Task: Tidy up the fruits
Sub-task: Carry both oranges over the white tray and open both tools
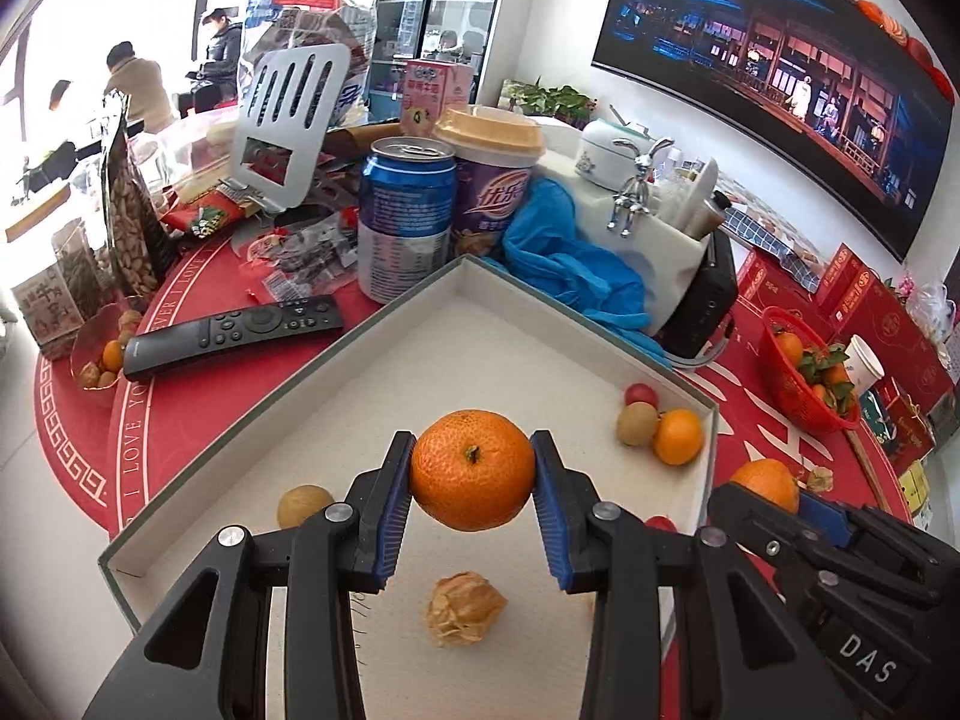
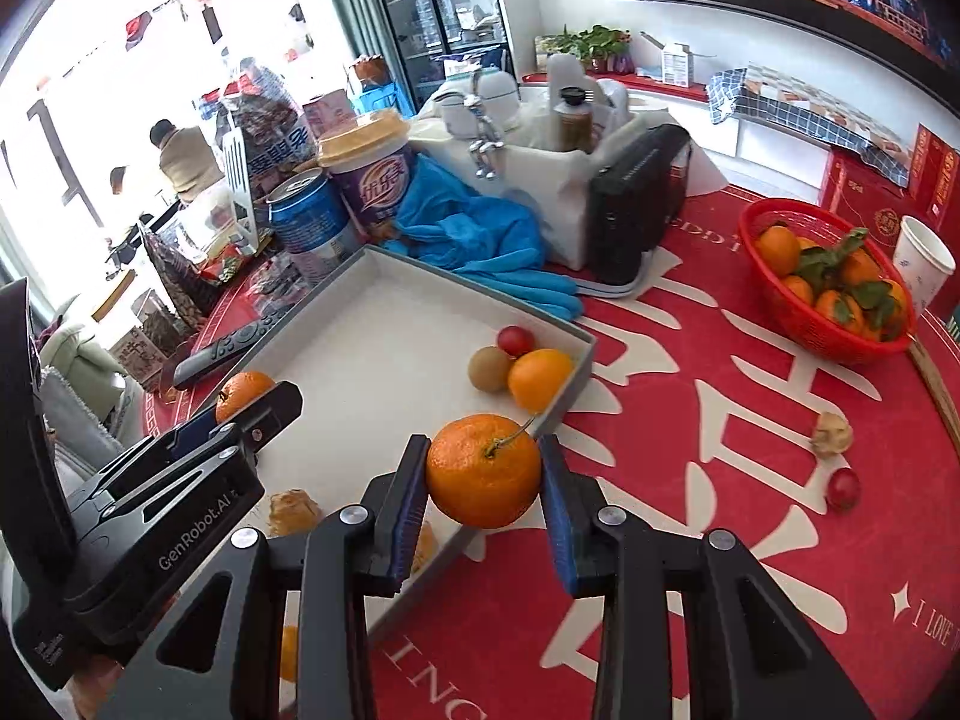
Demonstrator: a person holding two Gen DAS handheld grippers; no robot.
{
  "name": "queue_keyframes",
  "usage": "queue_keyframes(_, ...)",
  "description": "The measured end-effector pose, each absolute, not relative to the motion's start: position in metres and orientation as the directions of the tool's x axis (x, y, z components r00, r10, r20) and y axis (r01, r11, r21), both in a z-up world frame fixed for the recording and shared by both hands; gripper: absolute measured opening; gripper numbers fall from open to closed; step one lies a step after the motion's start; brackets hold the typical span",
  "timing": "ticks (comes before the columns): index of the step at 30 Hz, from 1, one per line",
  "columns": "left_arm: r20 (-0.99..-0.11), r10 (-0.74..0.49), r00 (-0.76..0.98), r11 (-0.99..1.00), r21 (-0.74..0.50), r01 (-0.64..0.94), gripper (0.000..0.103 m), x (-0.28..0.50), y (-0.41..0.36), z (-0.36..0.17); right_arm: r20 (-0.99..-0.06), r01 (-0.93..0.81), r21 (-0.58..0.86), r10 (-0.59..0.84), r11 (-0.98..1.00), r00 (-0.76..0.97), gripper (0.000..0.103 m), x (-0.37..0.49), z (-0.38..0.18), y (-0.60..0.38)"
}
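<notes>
The left gripper (image 1: 473,471) is clamped on a mandarin (image 1: 473,469) above the tray (image 1: 252,420); the right gripper (image 2: 485,471), over the tray's edge, pinches a stemmed mandarin (image 2: 483,469). Both are mid-carry, and next probably need lowering and releasing beside the fruit cluster (image 2: 521,363). Readable: "GenRobot.AI", "DAS", "I LOVE".

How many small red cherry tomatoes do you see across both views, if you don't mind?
2: one cherry tomato in the box beside the brown fruit at the far corner, and one cherry tomato on the red cloth, outside the box. Others may be hidden behind the grippers.
</notes>
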State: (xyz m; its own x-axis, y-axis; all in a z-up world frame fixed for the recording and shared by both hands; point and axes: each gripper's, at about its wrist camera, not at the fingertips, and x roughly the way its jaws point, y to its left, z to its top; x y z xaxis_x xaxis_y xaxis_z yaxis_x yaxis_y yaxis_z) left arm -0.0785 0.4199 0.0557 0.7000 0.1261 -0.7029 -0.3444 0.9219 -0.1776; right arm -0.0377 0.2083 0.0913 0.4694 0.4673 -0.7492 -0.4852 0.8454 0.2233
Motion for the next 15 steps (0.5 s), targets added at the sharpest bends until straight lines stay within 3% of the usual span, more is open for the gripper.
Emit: queue_keyframes(15, -0.752, 0.124, 0.647, 0.921, -0.155, -0.357, 0.041, -0.079, 0.436, 0.036, -0.788, -0.527, 0.174, 0.438, 0.832, 0.432, 0.037, -0.036, 0.075, 0.254)
